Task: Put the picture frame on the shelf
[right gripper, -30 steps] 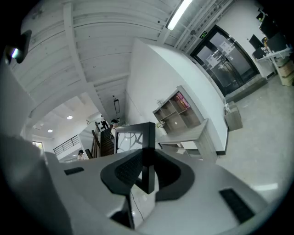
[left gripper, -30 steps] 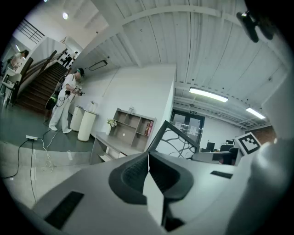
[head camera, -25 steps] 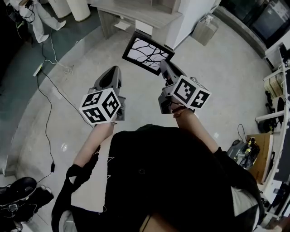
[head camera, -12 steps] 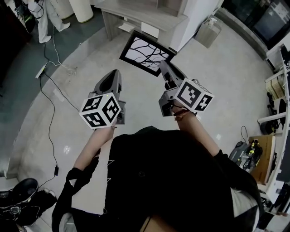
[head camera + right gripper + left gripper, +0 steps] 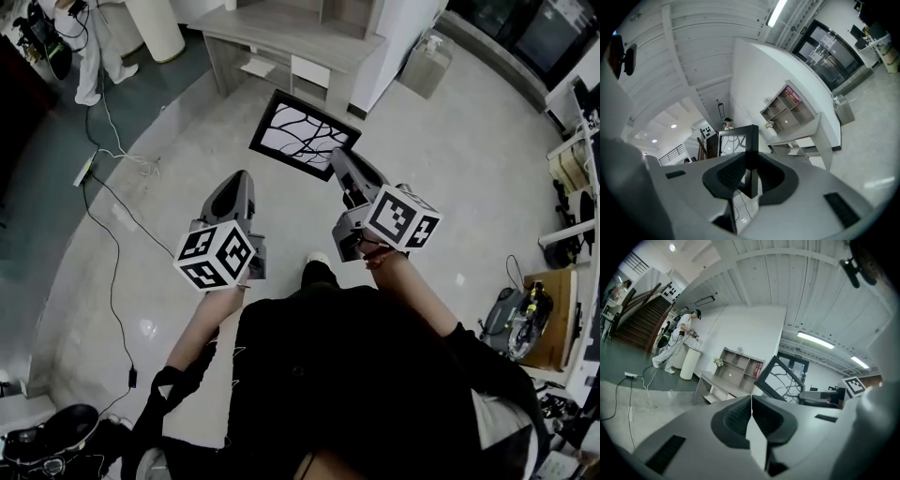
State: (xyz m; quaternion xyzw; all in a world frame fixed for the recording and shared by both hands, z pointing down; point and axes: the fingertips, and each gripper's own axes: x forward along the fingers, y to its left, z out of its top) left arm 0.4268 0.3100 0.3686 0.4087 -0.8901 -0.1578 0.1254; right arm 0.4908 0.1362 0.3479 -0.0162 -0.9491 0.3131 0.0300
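The left gripper (image 5: 751,397) fills the bottom, its two jaws pressed together with nothing between them. From its tip, the shelf (image 5: 740,366) stands at 11 o'clock. The tilted picture frame (image 5: 780,378) is at 1 o'clock, and the right gripper (image 5: 820,398) touches its low corner at 3 o'clock. A person (image 5: 677,341) in white stands at 10 o'clock.

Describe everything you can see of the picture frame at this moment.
The picture frame is rectangular. Its plain black border looks like wood or plastic and surrounds a white picture of dark, branch-like lines. It is held in the air above the pale floor, short of the shelf unit, and it sits tilted rather than square to the head view. Only the right gripper touches it, with its jaws closed on the border at the frame's right edge. The back is not visible.
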